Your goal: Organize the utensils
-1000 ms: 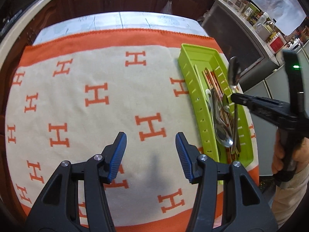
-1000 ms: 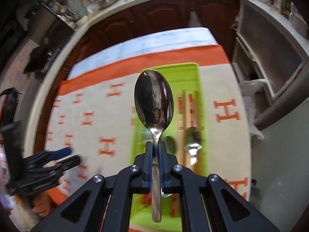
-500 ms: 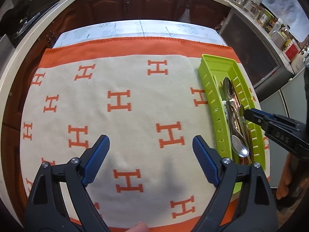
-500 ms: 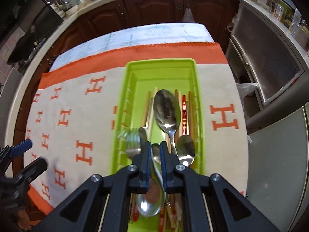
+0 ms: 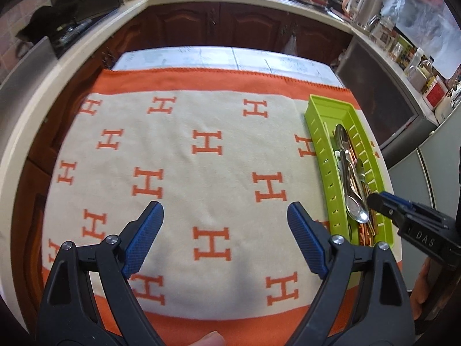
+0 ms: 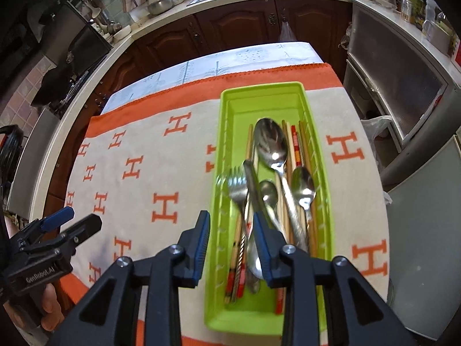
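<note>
Lying in green tray (image 6: 322,155), spoons (image 6: 270,144) below right hand-held gripper (image 6: 230,240), jaws just opening, released.

Orange-bordered cloth (image 5: 178,150) with H marks, dark cabinets (image 5: 230,26) behind, perhaps wooden.

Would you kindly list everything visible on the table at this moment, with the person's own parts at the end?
Utensil tray: one, lime green, on the cloth's right side.
Spoons: three, silver, in the tray; the largest reaches farthest back.
Fork: one, silver, at the tray's left.
Knife: one, silver, beside the fork.
Chopsticks: several, wooden and red-patterned, under the cutlery.
Cloth: one, cream with orange H marks and border, covering the table.
Left claw: black with blue pads, open over the cloth, empty.
Right claw: black with blue pads, has just been opening above the tray, holding nothing.
</note>
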Demonstrator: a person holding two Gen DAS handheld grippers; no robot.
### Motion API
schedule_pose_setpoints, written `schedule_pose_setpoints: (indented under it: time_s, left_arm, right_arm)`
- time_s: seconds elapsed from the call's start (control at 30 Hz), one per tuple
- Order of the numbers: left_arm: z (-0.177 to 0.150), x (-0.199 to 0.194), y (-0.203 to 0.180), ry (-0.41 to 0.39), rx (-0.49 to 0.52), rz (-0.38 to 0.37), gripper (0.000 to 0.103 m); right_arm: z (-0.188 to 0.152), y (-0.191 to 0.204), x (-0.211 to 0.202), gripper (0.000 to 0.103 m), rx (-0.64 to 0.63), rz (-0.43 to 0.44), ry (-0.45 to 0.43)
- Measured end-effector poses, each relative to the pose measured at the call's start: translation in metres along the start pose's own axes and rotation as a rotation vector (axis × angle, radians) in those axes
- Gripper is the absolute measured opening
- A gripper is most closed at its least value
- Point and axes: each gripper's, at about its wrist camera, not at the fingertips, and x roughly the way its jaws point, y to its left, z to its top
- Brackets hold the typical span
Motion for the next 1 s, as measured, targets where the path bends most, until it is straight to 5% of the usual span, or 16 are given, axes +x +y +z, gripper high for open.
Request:
schedule_pose_setpoints:
  time_s: [0.4,1.0]
  left_arm:
    - [-0.025,-0.083,0.024,-0.143,-0.038,0.008,0.086]
    - [-0.053,-0.149,0.016,-0.289,-0.031,0.174,0.088]
  right_arm:
    - [-0.044,0.034,-0.045,0.038,-0.029,0.035,-0.077]
    - [-0.068,0.089,-0.114,0.051,-0.091,0.052,-0.294]
